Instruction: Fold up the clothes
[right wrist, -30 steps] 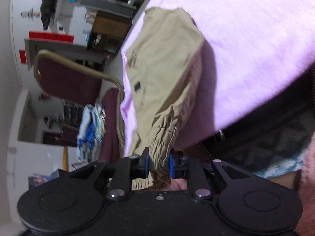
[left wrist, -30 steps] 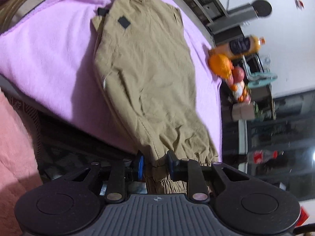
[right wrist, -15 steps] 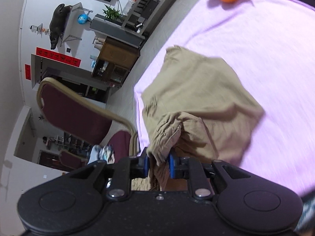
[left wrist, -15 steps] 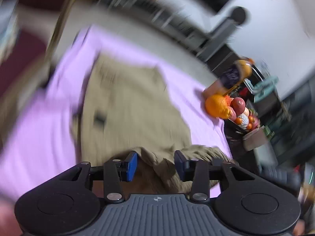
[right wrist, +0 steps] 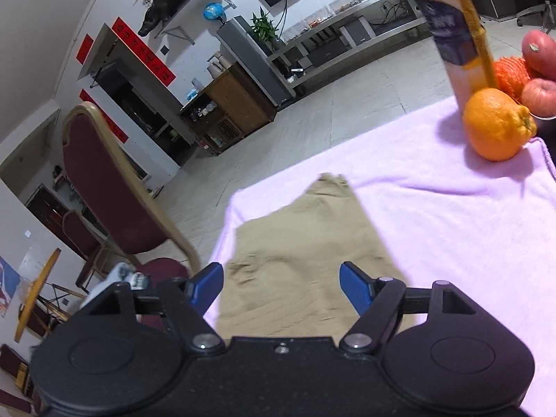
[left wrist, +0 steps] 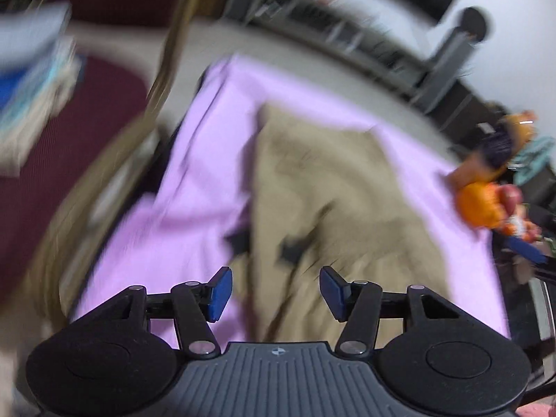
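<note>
Khaki trousers lie folded over on a pink cloth that covers the table. The left wrist view is blurred by motion. My left gripper hangs over the near part of the trousers, its jaws opening, with nothing pinched between the blue pads. My right gripper stands above the trousers' near edge, jaws opening wide, and its pads are clear of the fabric.
An orange, a yellow bottle and red apples stand at the cloth's far right corner. A maroon chair with a gold frame stands left of the table. Shelves and cabinets line the far wall.
Both grippers let go of the trouser cuffs and their jaws spread apart. The legs now lie folded up over the upper part. Both cameras swung up towards the room.
</note>
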Motion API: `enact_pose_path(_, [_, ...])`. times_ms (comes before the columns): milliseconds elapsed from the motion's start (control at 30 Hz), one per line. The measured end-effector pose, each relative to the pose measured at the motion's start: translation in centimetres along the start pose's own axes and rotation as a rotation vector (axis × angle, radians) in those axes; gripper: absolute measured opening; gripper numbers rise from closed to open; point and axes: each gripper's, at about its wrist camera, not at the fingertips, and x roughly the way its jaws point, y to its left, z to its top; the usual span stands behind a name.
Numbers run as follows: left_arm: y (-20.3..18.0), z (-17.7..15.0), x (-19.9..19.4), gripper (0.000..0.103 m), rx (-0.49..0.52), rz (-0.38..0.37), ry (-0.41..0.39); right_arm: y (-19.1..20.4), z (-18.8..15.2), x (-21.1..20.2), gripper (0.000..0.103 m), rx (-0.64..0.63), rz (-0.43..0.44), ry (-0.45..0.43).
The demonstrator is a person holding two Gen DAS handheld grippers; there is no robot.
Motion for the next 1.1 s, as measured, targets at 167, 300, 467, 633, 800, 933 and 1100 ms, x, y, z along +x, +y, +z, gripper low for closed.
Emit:
enact_pose_path(167, [0.7, 1.7, 1.8, 0.054, -0.035, 0.052, 0.002, -6.1, -1.0, 3.4, 0.045, 0.215, -0.034, 0.119])
enact_pose_path(300, [0.0, 4.1, 3.5, 0.057, -0.037, 0.053, 0.0, -7.0, 0.2, 5.4, 0.047, 0.15, -0.107, 0.118])
enact_pose_path(467, [-0.1, 5.9, 7.5, 0.051, -0.045, 0.05, 0.058, -9.2, -0.3, 8.0, 0.047, 0.189, -0.109, 0.201])
enact_pose_path(633, [-0.7, 5.8, 7.9, 0.026, 0.001, 0.034, 0.021, -9.7, -0.6, 9.4, 0.043, 0.191, -0.038, 0.203])
enact_pose_path(800, [-3.3, 5.1, 8.3, 0.023, 0.174, 0.118, -0.033, -8.5, -1.1, 10.4, 0.009, 0.125, -0.063, 0.143])
enact_pose_path(933, [-4.8, 4.8, 8.7, 0.023, 0.286, 0.154, -0.072, -6.1, -1.8, 8.7, 0.006, 0.067, -0.143, 0.07])
enact_pose_path(1100, [-5.1, 5.0, 9.7, 0.026, 0.344, 0.154, -0.086, -4.9, -3.1, 5.4, 0.006, 0.089, -0.177, 0.036])
